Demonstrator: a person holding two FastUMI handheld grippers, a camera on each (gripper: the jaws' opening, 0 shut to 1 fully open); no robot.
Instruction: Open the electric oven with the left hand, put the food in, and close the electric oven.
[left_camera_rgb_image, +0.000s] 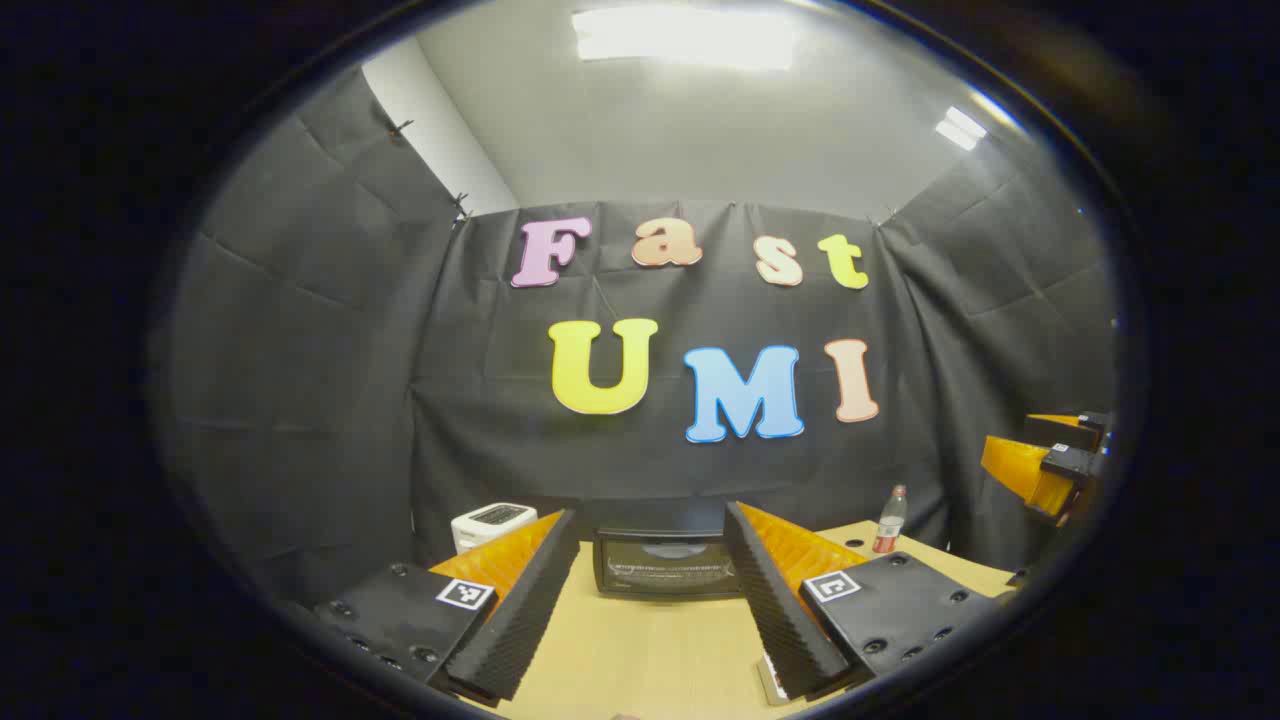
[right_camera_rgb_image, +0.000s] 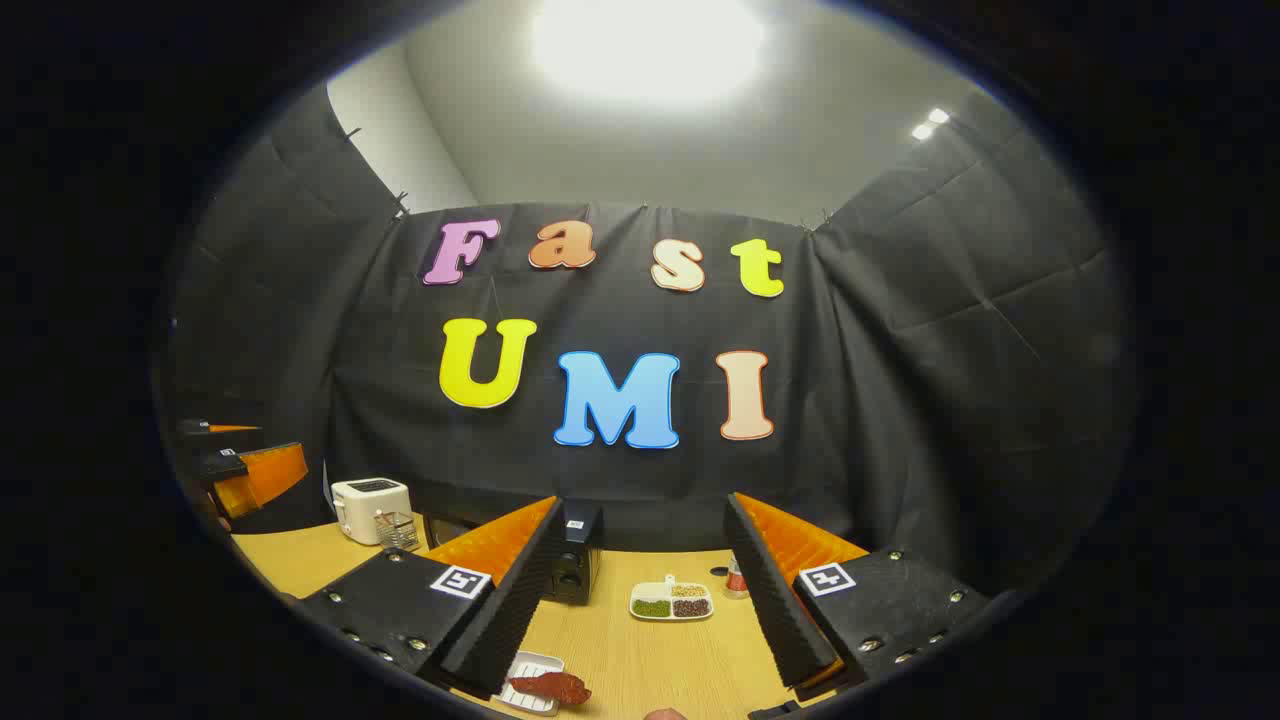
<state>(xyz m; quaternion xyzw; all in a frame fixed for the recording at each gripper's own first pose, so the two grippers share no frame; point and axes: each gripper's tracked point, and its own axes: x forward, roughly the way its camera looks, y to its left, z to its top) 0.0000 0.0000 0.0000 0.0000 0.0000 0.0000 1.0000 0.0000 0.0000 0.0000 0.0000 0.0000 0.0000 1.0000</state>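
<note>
Left gripper (left_camera_rgb_image: 650, 600) hovers over the pale wood-grain tabletop (left_camera_rgb_image: 650, 650), jaws spread wide with nothing in them, ribbed pads facing each other. Dead ahead at 12 o'clock between them sits the electric oven (left_camera_rgb_image: 662, 562), a boxy black thing with a glossy glass door, closed. A white toaster (left_camera_rgb_image: 492, 522) is at 10 o'clock, a small bottle (left_camera_rgb_image: 889, 520) at 2. Right gripper (right_camera_rgb_image: 645, 600) is wide and empty too. The food (right_camera_rgb_image: 550, 686), a lumpy reddish-brown piece, lies on a ridged white tray (right_camera_rgb_image: 527, 668) at 7 o'clock by its near finger, with a sectioned dish (right_camera_rgb_image: 671, 601) of beans straight ahead.
</note>
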